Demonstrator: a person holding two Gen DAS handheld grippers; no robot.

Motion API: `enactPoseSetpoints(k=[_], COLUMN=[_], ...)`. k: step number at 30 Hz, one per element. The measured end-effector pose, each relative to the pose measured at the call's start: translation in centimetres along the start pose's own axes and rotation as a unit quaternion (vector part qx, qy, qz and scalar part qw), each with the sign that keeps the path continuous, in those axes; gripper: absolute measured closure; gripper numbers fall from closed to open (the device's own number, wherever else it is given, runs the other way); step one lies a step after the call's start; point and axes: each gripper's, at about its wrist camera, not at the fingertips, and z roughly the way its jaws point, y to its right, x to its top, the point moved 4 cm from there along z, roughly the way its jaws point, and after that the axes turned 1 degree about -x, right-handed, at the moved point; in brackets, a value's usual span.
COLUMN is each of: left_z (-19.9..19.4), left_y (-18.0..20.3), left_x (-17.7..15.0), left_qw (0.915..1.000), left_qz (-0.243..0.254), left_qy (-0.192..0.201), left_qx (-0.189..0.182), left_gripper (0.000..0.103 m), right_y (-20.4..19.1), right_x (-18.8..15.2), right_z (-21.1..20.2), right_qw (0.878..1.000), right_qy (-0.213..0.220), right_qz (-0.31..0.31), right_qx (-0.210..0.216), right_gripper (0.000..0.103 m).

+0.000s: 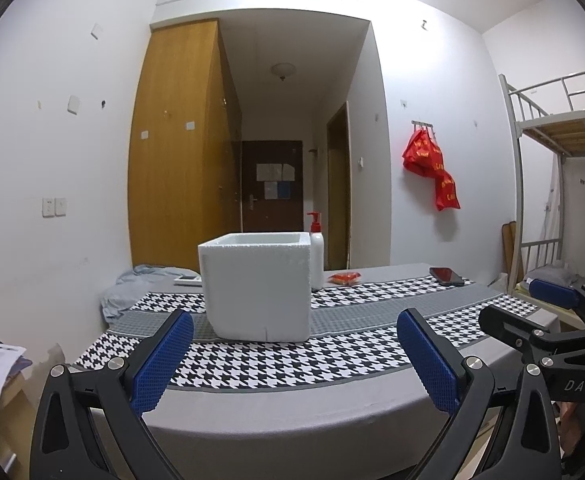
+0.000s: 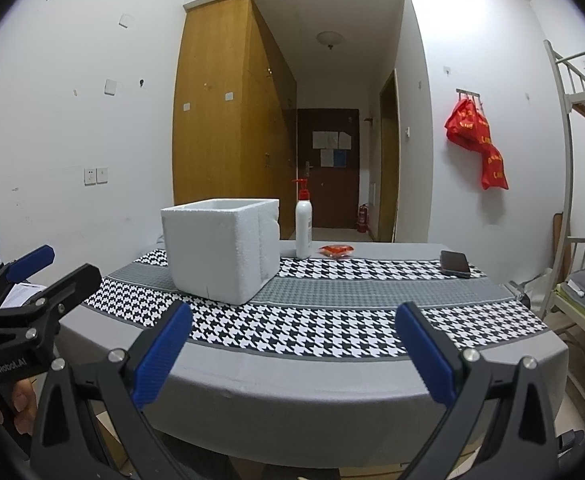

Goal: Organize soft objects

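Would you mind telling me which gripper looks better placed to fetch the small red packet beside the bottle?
Probably the right gripper: it is open and empty, and the red packet lies right of the foam box, whereas that box partly blocks the left gripper.

From my feed: a phone (image 2: 455,263) sits on the table's (image 2: 332,376) right side, a pump bottle (image 2: 303,224) at the back, red bags (image 2: 477,142) hanging on the wall.
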Motion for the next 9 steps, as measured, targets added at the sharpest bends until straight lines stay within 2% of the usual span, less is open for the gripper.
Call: enactPoseSetpoints(k=[9], left_z=[-0.24], left_y=[0.13], left_x=[0.00], left_qw=[1.0000], left_qz=[0.004], left_qy=[0.003], left_qx=[0.000], left_gripper=[0.001], right_y=[-0.09], right_x=[-0.15], right_z=[-0.02], right_qw=[1.000], right_qy=[-0.002], right_qz=[-0.002], right_qx=[0.000], right_gripper=[0.001])
